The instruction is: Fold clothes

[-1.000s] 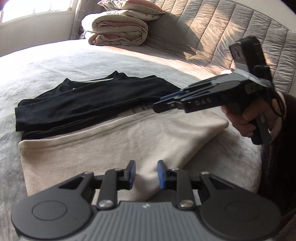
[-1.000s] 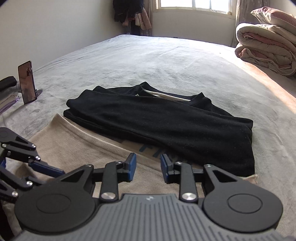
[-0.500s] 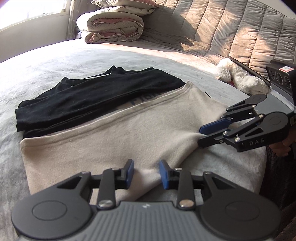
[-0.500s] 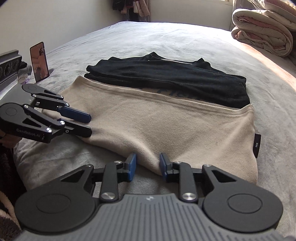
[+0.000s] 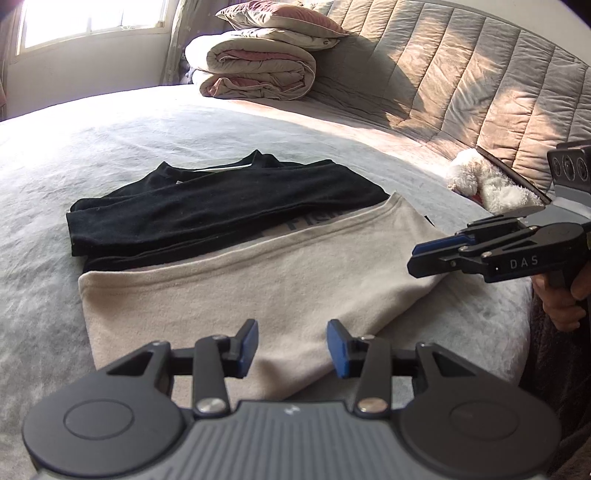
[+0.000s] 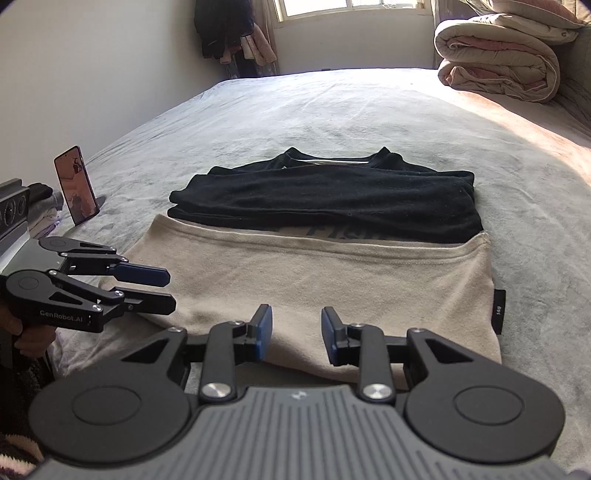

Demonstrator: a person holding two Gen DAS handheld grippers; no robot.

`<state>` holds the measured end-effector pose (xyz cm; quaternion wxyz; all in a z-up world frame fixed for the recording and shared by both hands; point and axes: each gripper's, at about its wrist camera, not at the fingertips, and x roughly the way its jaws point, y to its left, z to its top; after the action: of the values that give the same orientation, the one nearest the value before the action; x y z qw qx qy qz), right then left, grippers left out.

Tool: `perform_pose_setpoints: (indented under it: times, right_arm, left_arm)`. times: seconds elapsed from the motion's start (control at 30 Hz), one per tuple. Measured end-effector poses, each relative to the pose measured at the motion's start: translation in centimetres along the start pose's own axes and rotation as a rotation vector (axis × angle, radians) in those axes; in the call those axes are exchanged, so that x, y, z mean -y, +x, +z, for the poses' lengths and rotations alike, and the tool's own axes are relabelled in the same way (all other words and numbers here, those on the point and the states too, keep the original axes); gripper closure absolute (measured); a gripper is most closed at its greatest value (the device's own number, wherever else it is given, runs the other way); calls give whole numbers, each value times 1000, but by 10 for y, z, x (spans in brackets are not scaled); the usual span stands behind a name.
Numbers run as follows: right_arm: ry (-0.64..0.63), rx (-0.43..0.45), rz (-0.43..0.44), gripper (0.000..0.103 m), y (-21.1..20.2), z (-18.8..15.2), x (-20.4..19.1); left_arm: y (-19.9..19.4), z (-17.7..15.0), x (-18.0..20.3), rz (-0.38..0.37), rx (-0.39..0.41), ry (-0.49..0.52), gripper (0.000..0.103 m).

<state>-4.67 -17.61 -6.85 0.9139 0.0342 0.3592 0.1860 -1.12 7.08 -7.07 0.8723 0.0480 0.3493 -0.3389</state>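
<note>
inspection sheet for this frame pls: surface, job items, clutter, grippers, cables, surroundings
Surface: grey bedspread, mostly bare.
Job's things: beige garment laid flat; black sleeves folded across its upper part.
Clutter: phone propped upright at the bed edge; white plush toy near the headboard.
Grippers: left gripper jaws opening, nothing between them, over the beige hem; right gripper open, empty, over the same hem.
Cables: nothing seen.
Surroundings: folded duvet, quilted headboard, window, hanging clothes.

"DAS" on right tool point(image 5: 424, 256); "GenRobot.AI" on left tool point(image 6: 168, 290); "140" on beige garment's side tag point(image 6: 499, 311).
</note>
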Motion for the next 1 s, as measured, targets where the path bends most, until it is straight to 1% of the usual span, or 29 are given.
perform_pose_setpoints:
  times: [0.1, 0.2, 0.3, 0.4, 0.63, 0.77, 1.0]
  right_arm:
    - [-43, -8, -6, 72, 13, -3, -12]
    - [-86, -55, -31, 73, 29, -12, -21]
    - [-121, -40, -62, 73, 32, -20, -25]
    - [-93, -41, -76, 73, 31, -19, -26]
    - [-116, -44, -127, 71, 33, -19, -37]
    - [-110, -44, -148, 71, 30, -16, -41]
    - [-97, -44, -194, 64, 5, -19, -42]
  left_arm:
    - [3, 0, -4, 13, -6, 1, 61]
    - [6, -1, -7, 21, -17, 9, 61]
    - [12, -1, -8, 32, -38, 10, 61]
    - [15, 0, -6, 37, -47, 11, 61]
    - [14, -1, -10, 26, -39, 24, 60]
    - [16, 3, -7, 45, -44, 38, 60]
    - [26, 15, -4, 78, -55, 30, 59]
